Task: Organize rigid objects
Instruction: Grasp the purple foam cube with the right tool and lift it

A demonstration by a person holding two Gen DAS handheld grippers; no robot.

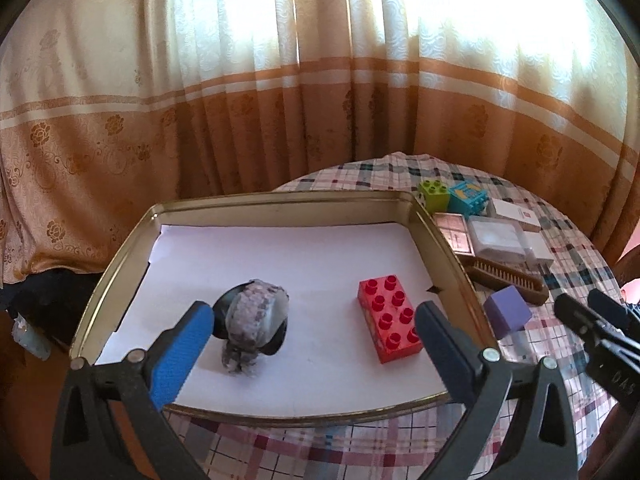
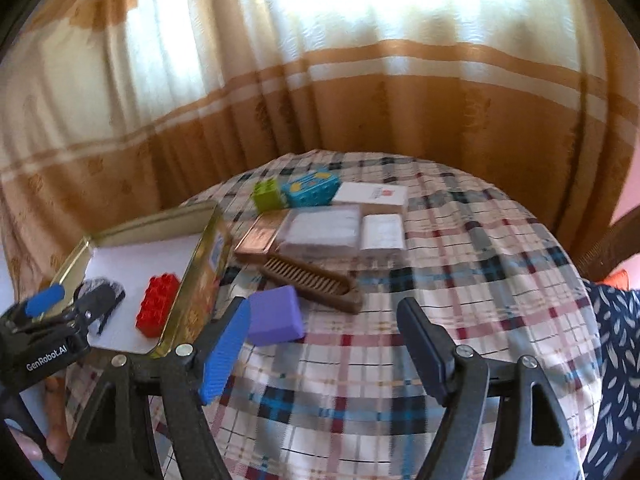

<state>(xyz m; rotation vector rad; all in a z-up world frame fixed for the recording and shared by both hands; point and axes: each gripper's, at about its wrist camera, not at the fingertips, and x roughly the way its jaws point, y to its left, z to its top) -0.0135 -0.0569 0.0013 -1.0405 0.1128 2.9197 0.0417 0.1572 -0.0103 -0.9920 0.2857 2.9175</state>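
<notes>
- Gold metal tin (image 2: 200,276): near rim cut off behind the blue-padded finger at 7 o'clock.
- Grey speckled fabric-wrapped object (image 1: 256,316): identity indeterminate.
- Small white box (image 2: 370,196): label print unreadable.

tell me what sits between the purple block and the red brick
The tin's gold side wall: the red brick lies inside it, the purple block outside on the cloth. The right wrist view shows it best; the left wrist view agrees.

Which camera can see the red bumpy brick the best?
The left wrist view. The red brick sits close and sharp in the tin tray, with all eight studs countable between the open left tongs. The right wrist view shows it small, blurry and side-on, at the picture's left edge.
</notes>
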